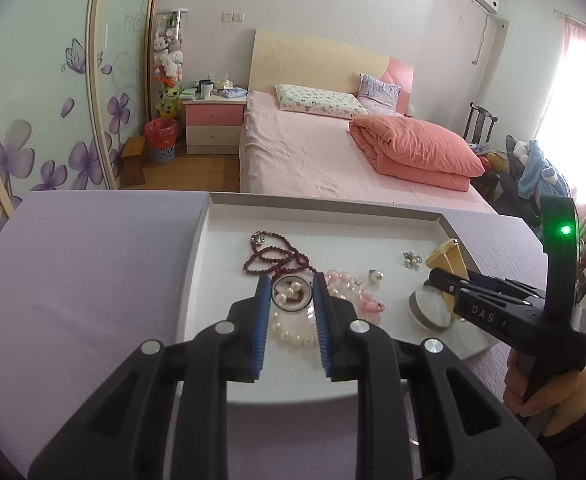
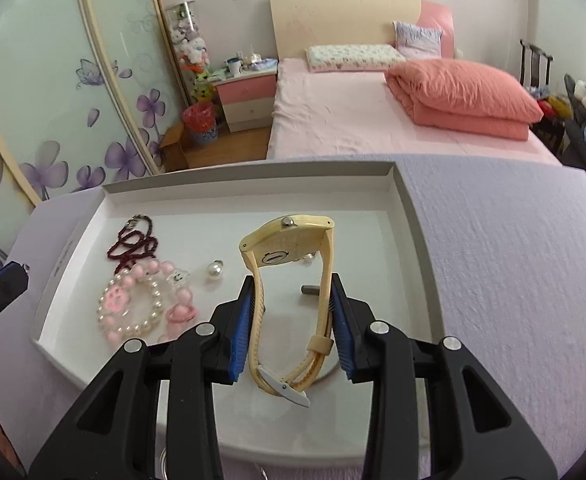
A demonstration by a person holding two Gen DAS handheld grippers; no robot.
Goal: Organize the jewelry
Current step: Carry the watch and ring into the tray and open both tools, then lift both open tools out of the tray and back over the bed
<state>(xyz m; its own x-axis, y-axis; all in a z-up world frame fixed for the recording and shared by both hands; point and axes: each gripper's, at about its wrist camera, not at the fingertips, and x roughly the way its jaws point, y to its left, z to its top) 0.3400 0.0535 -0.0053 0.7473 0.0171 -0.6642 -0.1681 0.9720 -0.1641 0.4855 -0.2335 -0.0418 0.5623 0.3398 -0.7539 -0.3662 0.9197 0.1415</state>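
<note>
Right claw: pads closed against both strap sides of a yellow watch, held above the white tray. Left claw: parted, gripping nothing, straddling a small glass jar seen only in its own view. Tray, on the desk: pearl bracelet, dark red necklace. Beyond: bed.

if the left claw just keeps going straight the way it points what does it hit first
Most likely the small glass jar holding pearls, framed between the open left claw fingers; the dark red bead necklace lies beyond. Depth is uncertain.
</note>
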